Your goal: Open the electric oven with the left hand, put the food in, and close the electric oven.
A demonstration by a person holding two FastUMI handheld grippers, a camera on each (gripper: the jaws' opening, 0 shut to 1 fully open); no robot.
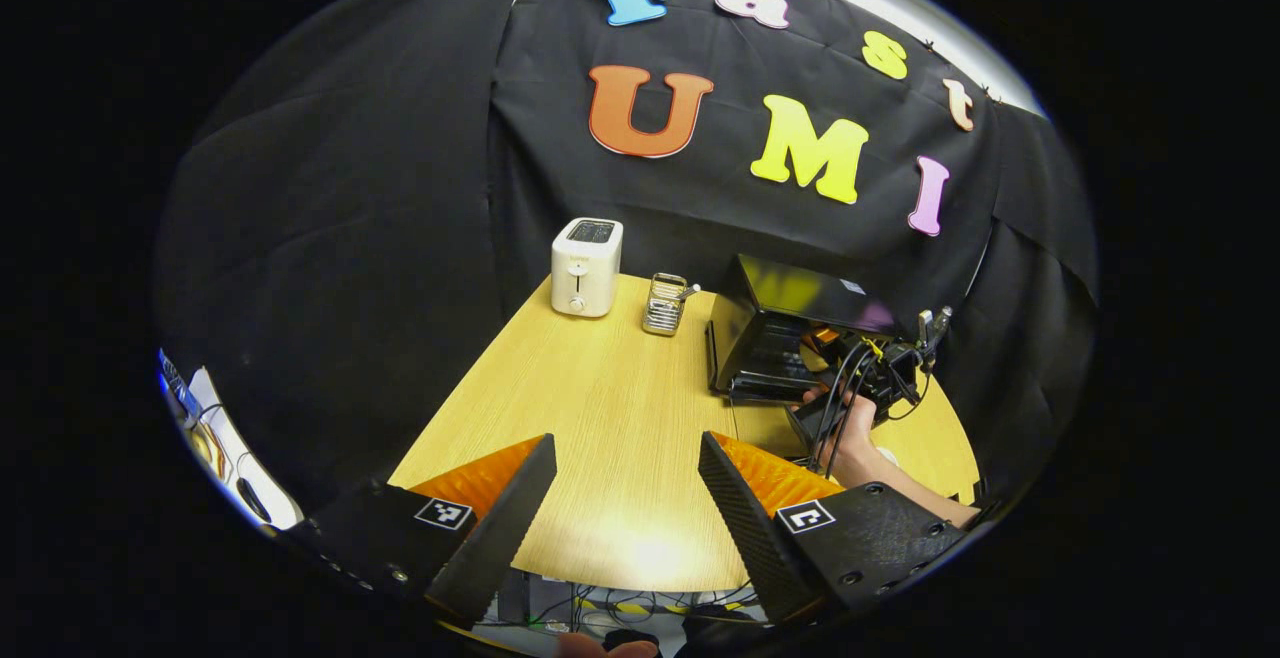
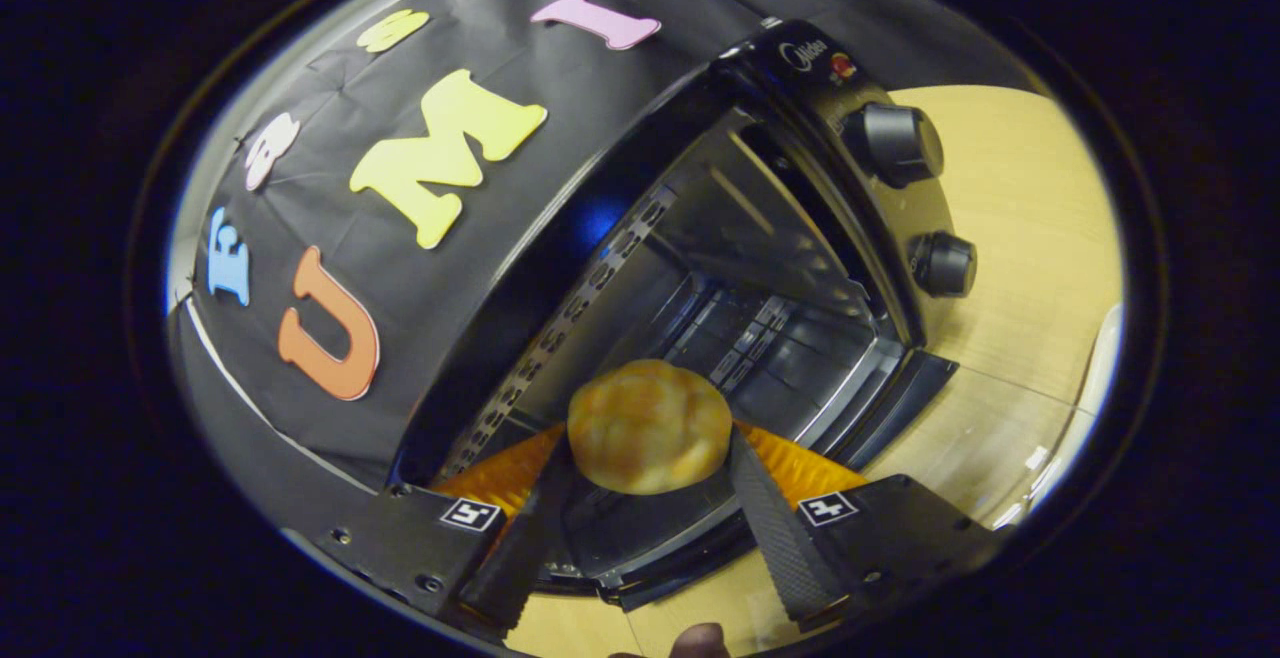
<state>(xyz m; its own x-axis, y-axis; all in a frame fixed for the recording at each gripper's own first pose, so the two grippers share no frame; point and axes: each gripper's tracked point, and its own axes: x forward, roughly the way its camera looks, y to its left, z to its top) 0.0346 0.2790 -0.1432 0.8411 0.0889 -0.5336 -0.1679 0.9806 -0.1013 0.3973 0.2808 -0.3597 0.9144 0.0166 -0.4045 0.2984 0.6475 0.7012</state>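
The black electric oven (image 1: 775, 323) stands at the table's far right with its door down. In the right gripper view its open cavity (image 2: 740, 308) lies close ahead, two knobs (image 2: 900, 143) on its front panel. My right gripper (image 2: 648, 438) is shut on a round golden bun (image 2: 648, 425), held just in front of the oven mouth above the lowered door. In the left gripper view that gripper (image 1: 850, 378) and the hand holding it are at the oven's front. My left gripper (image 1: 625, 453) hangs open over the near table with nothing between its fingers.
A white toaster (image 1: 586, 266) stands at the back of the wooden table (image 1: 600, 408). A small metal rack (image 1: 665, 303) sits between the toaster and the oven. Cables trail from the right gripper. The table's near edge lies just below my left fingers.
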